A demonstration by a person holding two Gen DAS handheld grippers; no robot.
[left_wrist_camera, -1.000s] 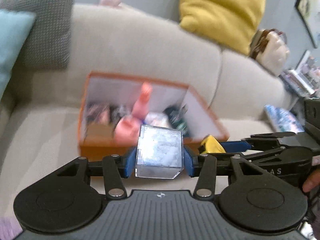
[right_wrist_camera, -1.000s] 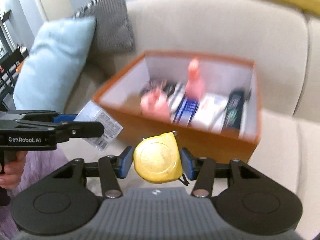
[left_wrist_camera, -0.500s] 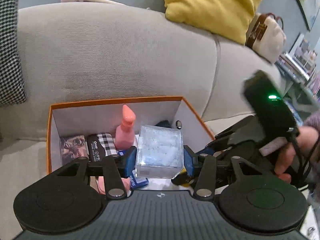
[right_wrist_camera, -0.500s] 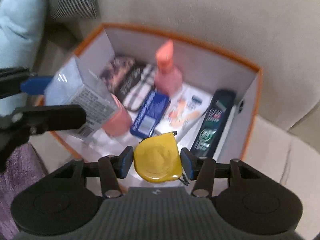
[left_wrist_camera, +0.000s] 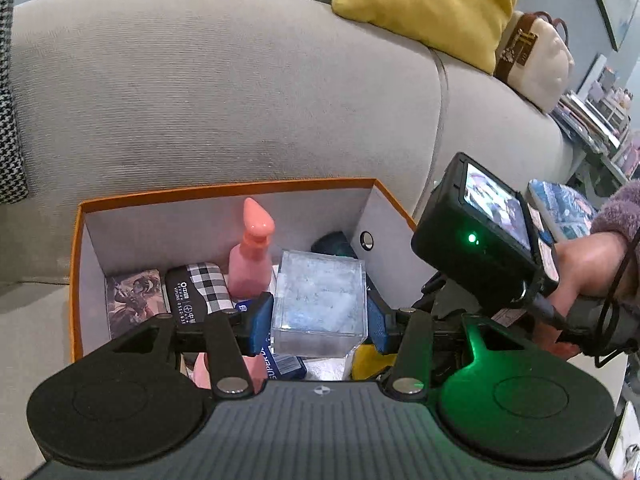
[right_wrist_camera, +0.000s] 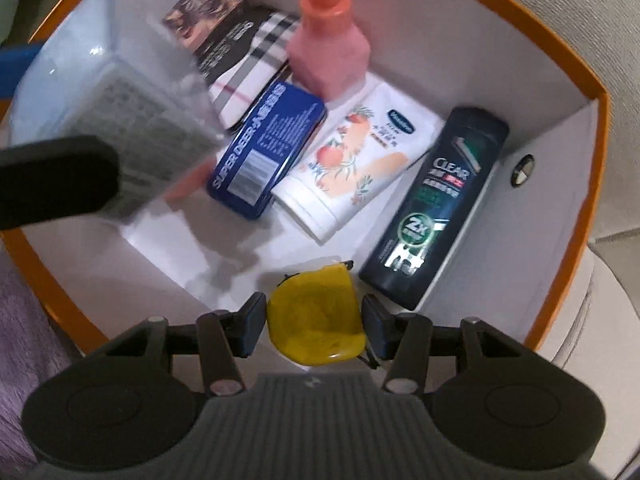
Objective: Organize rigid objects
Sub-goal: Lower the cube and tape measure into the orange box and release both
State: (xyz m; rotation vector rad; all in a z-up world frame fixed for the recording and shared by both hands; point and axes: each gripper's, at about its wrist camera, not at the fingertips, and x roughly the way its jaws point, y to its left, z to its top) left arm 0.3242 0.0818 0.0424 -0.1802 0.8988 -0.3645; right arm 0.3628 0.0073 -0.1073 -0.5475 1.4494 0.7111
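Both tongs now over box (right_wrist_camera: 592, 92); right (right_wrist_camera: 314, 318) gripping yellow tape measure (right_wrist_camera: 316, 320), left (left_wrist_camera: 318, 316) clear case (left_wrist_camera: 320, 300)

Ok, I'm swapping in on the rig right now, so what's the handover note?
Left gripper: shut on the clear plastic case, held over the orange box.
Right gripper: shut on the yellow tape measure, pointing down into the box beside the shampoo bottle.
Done: pink pump bottle, blue tin, white tube and shampoo are inside.
Left: set down both held items.
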